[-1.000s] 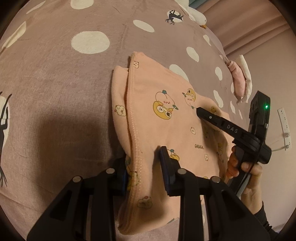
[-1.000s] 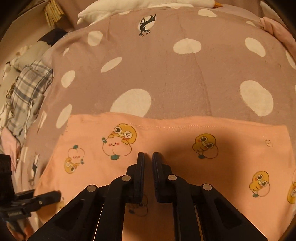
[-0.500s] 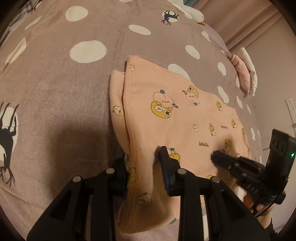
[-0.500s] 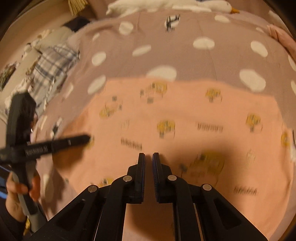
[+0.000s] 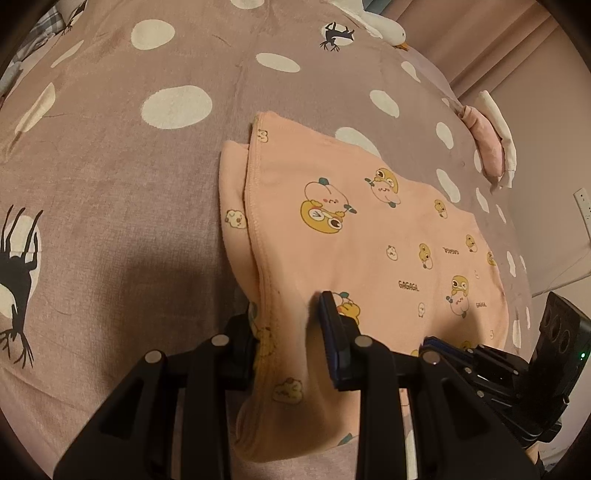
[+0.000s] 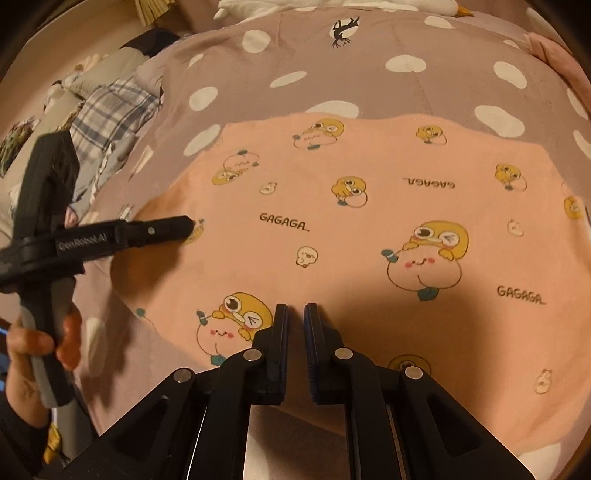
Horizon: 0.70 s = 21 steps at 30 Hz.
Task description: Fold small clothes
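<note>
A peach garment [image 5: 354, 229] printed with yellow cartoon ducks lies folded flat on the bed; it also fills the right wrist view [image 6: 369, 221]. My left gripper [image 5: 288, 325] straddles the garment's near hemmed edge, one finger on each side of the fabric fold, jaws partly closed on it. It also shows at the left of the right wrist view [image 6: 188, 225], tips at the garment's left edge. My right gripper [image 6: 295, 314] is shut and empty, hovering over the garment's near edge; it also shows at the lower right of the left wrist view [image 5: 428, 341].
The bed is covered by a mauve blanket [image 5: 110, 184] with white spots. A folded pink-and-white cloth [image 5: 491, 147] lies at its far right edge. Plaid clothing [image 6: 110, 107] is heaped beyond the bed's left side. A white goose toy [image 5: 384, 27] lies at the far end.
My right gripper has drawn back from the middle of the garment to its near edge, staying shut. My left gripper has kept its hold on the hemmed edge.
</note>
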{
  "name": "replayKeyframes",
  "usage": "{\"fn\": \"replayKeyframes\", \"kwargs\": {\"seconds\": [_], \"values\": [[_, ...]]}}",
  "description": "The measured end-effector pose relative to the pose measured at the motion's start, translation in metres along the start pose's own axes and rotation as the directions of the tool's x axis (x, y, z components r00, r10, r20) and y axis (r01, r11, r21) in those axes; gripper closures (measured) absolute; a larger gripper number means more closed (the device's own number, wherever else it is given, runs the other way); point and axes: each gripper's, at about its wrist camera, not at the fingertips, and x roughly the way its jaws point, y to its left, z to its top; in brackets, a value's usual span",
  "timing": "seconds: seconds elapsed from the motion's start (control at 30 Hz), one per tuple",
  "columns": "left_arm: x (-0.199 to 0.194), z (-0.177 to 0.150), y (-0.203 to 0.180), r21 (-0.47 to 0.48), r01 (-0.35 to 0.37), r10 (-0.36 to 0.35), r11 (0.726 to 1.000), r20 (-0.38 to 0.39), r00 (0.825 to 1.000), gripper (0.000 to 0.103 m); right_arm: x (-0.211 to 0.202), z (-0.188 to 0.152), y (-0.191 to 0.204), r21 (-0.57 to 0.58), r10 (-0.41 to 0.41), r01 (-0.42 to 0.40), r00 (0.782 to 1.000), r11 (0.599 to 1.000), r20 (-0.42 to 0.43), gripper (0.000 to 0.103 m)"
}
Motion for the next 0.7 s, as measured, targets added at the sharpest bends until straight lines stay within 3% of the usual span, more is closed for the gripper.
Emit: {"fn": "replayKeyframes", "kwargs": {"seconds": [0.1, 0.23, 0.43, 0.57, 0.7], "values": [[-0.004, 0.001, -0.006, 0.014, -0.003, 0.002, 1.000, 0.012, 1.000, 0.076, -0.003, 0.004, -0.004, 0.026, 0.030, -0.030, 1.000, 0.999, -0.006, 0.092], [-0.016, 0.004, -0.019, 0.043, 0.003, -0.005, 0.999, 0.052, 0.999, 0.088, -0.011, 0.006, -0.011, 0.077, 0.093, -0.094, 0.996, 0.993, 0.020, 0.092], [-0.031, 0.011, -0.047, 0.097, 0.037, -0.045, 0.995, 0.083, 0.996, 0.088, -0.016, 0.010, -0.034, 0.233, 0.183, -0.198, 0.980, 0.952, 0.082, 0.092], [-0.025, 0.012, -0.075, 0.160, 0.043, -0.056, 0.986, 0.074, 0.996, 0.088, -0.014, 0.006, -0.056, 0.368, 0.285, -0.319, 0.948, 0.873, 0.145, 0.086], [-0.015, 0.008, -0.099, 0.212, 0.061, -0.072, 0.975, 0.047, 0.996, 0.088, -0.013, 0.005, -0.070, 0.448, 0.374, -0.436, 0.900, 0.781, 0.224, 0.066]]}}
